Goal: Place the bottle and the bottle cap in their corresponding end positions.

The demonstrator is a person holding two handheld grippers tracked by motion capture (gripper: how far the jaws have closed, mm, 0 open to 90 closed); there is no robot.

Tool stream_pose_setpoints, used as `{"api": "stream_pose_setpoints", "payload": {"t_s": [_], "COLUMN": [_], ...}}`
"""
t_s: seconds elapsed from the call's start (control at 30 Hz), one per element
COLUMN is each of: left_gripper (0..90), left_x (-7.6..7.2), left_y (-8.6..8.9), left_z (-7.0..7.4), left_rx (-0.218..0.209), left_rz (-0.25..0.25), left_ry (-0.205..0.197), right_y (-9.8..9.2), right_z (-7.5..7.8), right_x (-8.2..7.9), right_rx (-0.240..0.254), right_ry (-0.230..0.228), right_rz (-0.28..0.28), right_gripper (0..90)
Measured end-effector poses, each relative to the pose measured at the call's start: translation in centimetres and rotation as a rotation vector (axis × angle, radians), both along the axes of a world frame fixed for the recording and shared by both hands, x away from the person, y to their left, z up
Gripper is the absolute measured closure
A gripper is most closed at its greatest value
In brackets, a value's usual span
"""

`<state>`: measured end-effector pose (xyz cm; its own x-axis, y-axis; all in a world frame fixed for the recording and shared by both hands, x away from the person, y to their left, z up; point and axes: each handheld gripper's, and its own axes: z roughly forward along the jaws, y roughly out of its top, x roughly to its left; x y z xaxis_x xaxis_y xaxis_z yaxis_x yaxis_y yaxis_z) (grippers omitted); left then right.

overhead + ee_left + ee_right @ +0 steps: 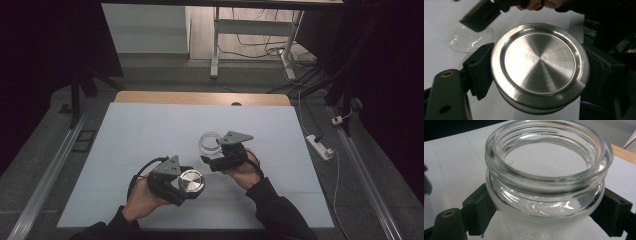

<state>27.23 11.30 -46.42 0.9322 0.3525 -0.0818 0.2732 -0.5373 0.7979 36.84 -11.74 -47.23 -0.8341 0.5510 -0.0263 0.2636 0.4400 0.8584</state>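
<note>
A round brushed-metal lid (191,182) (539,65) sits clamped between the two black jaws of my left gripper (186,184) (537,67), flat face up, low over the white mat near its front. To the right and a bit farther back, my right gripper (212,150) (546,207) is shut on a clear glass jar (210,142) (546,177) with a threaded open mouth. The jar stands upright on the mat. In the left gripper view the jar (470,38) and one jaw of the other gripper lie beyond the lid.
A white mat (150,130) covers the wooden table (200,97). Beyond the far edge stand a white desk frame (216,45) and loose cables on the floor. A power strip (320,146) lies on the floor to the right.
</note>
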Motion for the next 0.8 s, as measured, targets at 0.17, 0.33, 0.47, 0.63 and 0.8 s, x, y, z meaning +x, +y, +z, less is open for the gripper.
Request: {"api": "stream_pose_setpoints", "payload": {"t_s": [0.17,0.33,0.47,0.63,0.8], "left_gripper": [18.7,18.7,18.7,18.7,18.7], "left_x": [-0.1,0.0,0.2,0.6,1.1], "left_y": [-0.5,-0.9,-1.2,-1.3,-1.5], "left_z": [-0.9,-1.7,-2.3,-3.2,-4.1], "left_rx": [-0.002,0.008,0.011,0.028,0.034], "left_rz": [-0.003,0.001,0.015,0.036,0.053], "left_ry": [-0.005,-0.010,-0.009,-0.021,-0.011], "right_y": [0.2,0.3,0.4,0.5,0.7], "right_z": [-0.1,-0.3,-0.5,-0.7,-0.9], "right_x": [0.6,1.3,1.9,2.7,3.3], "right_rx": [-0.002,-0.004,-0.004,-0.007,-0.006], "right_ry": [0.000,0.000,-0.001,-0.002,-0.002], "right_rz": [-0.010,-0.023,-0.034,-0.043,-0.052], "right_gripper": [14.8,14.8,14.8,14.8,14.8]}}
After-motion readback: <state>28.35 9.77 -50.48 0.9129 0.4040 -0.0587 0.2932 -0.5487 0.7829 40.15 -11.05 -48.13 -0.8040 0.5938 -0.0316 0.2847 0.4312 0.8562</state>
